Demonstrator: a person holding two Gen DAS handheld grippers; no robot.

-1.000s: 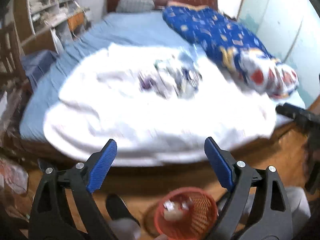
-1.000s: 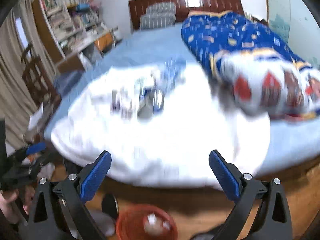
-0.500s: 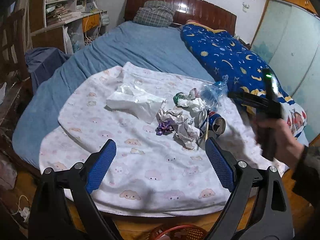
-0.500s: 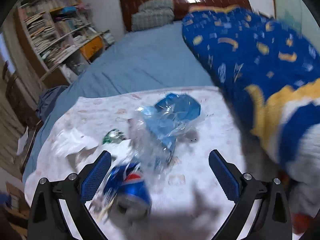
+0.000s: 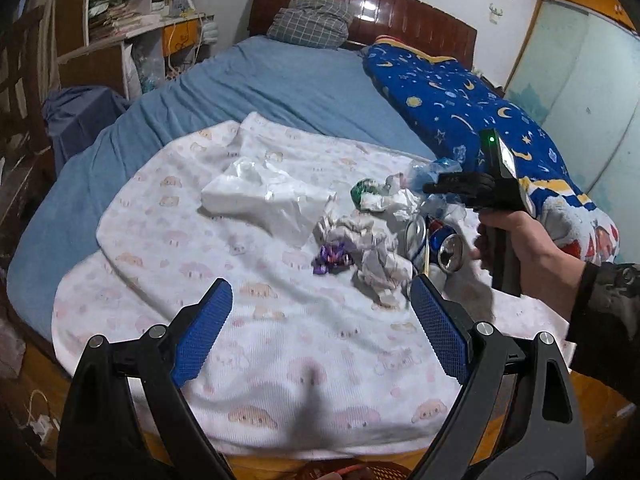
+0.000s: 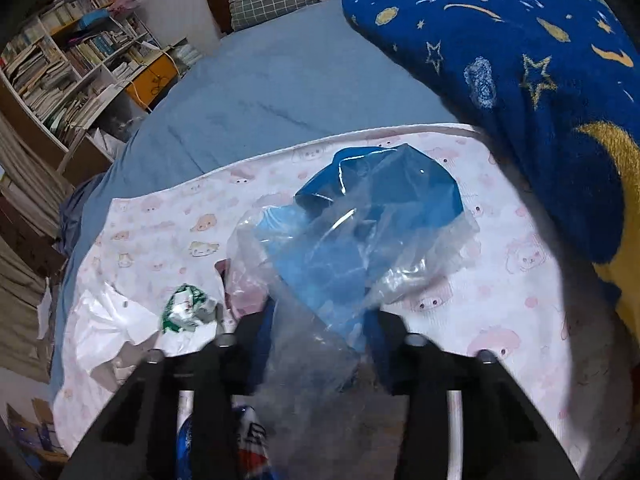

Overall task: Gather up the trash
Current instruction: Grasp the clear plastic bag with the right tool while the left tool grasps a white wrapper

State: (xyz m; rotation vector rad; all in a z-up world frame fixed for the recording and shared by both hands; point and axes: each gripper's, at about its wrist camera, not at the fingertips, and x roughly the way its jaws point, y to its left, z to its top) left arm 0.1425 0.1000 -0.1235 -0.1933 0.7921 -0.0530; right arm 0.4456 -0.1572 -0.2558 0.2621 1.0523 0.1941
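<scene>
We are pinching the plastic bag (image 6: 360, 240) between our right gripper (image 6: 320, 332)'s nearly closed fingers; it is lying just ahead and could be slipping free. Our left gripper (image 5: 320, 320) is hovering wide open, empty.

My left gripper (image 5: 320, 320) has bright blue textured pads (image 5: 202, 334) on black arms. Middle of the frame, the sheet (image 5: 240, 344) is white with little pink and tan animal faces, lying over a plain dusty-blue bedspread (image 5: 280, 84). Upper right, the blanket (image 5: 460, 96) is royal blue with yellow moons and stars. The trash: white plastic bag (image 5: 260, 196), crumpled white paper (image 5: 376, 252), purple wrapper (image 5: 334, 258), green-and-white wrapper (image 5: 366, 190), and a clear-and-blue bag (image 6: 360, 236). Headboard (image 5: 360, 4) is glossy reddish brown, pillow (image 5: 310, 20) grey checked.
</scene>
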